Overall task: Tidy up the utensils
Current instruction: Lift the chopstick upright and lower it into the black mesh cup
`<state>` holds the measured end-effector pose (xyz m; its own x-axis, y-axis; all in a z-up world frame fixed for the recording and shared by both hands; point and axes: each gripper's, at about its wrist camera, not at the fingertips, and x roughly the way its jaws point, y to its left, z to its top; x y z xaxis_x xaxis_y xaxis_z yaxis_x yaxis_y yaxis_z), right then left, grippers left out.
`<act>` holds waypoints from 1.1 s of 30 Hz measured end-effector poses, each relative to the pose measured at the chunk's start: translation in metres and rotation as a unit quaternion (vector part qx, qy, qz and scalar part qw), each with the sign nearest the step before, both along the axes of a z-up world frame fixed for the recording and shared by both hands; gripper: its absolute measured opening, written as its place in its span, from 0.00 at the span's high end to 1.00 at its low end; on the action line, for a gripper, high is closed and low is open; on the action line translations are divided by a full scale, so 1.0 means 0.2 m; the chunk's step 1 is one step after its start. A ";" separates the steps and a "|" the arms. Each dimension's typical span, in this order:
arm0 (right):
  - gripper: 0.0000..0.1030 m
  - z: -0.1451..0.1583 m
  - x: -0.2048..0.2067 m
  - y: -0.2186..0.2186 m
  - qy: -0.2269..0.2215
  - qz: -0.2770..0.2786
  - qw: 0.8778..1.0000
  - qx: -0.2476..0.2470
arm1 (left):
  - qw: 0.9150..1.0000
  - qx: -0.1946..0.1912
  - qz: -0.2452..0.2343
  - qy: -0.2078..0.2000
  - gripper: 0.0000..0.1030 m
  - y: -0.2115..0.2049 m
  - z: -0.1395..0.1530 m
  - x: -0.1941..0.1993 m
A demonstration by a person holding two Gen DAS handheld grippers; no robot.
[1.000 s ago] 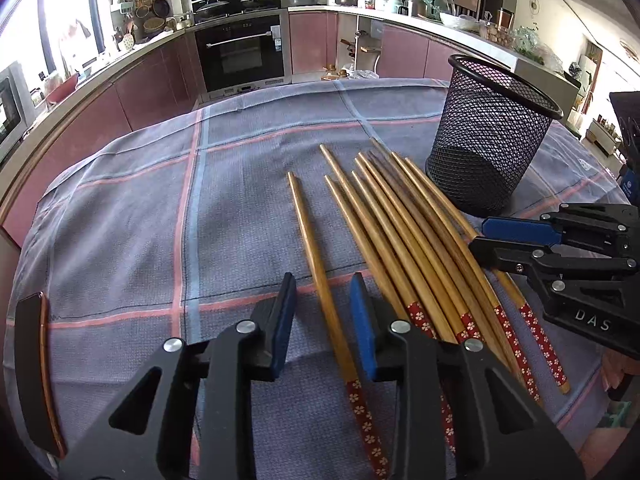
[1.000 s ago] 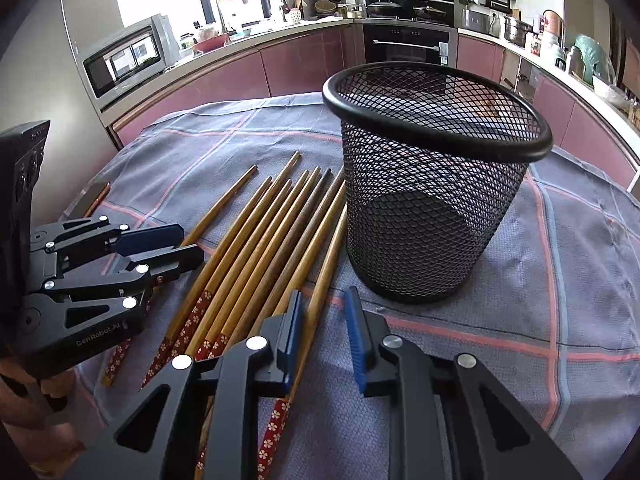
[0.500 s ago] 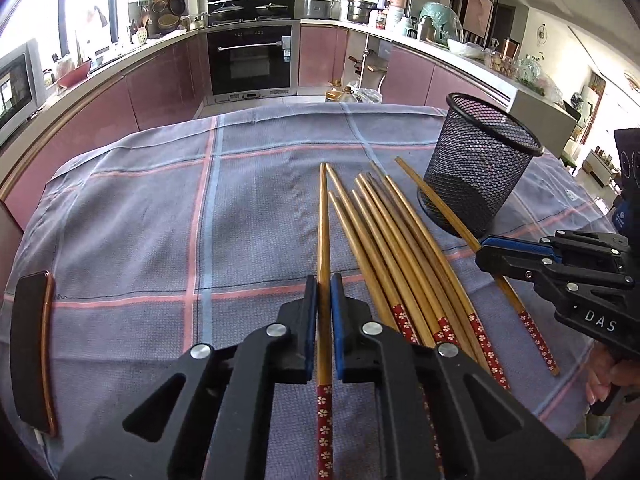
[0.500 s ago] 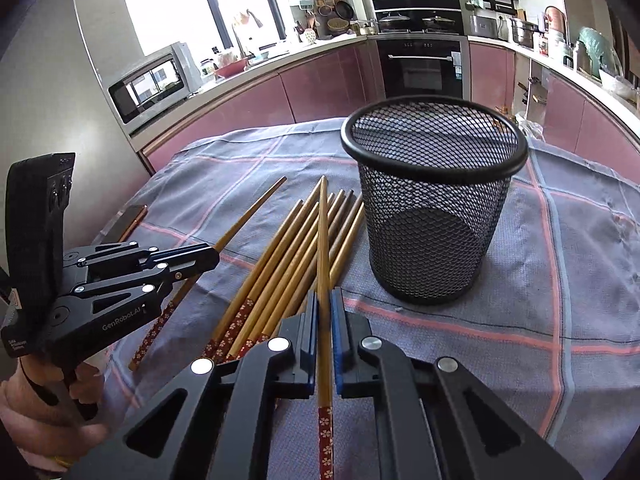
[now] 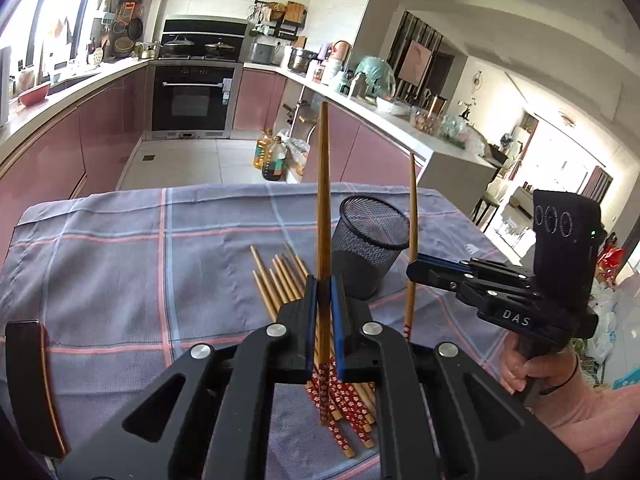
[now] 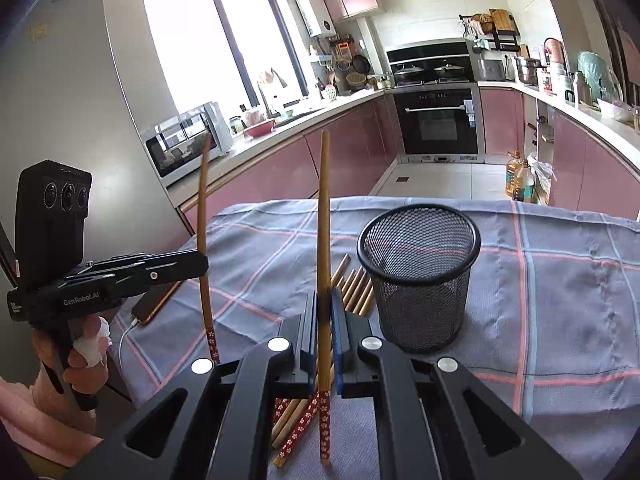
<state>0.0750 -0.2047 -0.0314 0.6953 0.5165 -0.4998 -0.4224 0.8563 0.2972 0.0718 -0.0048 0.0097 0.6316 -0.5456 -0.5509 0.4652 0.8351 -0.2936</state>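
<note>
The left gripper pinches one chopstick tight. The right gripper pinches another chopstick. The mesh cup stands just right of both, more chopsticks lying below them.

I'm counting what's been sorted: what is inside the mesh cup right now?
The mesh cup looks empty: through the rim only bare mesh wall and part of the floor show. The near wall hides the rest of the floor. Loose chopsticks lie beside it on the cloth.
</note>
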 end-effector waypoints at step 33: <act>0.94 0.23 0.35 -0.19 -0.036 -0.033 0.998 -0.050 | 0.999 0.003 -0.014 -0.047 0.93 -0.53 0.21 0.45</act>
<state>0.1456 -0.2428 0.0141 0.7618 0.4188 -0.4943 -0.3816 0.9066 0.1801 0.1624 -0.1106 0.0526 0.6657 -0.5604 -0.4928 0.5133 0.8232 -0.2427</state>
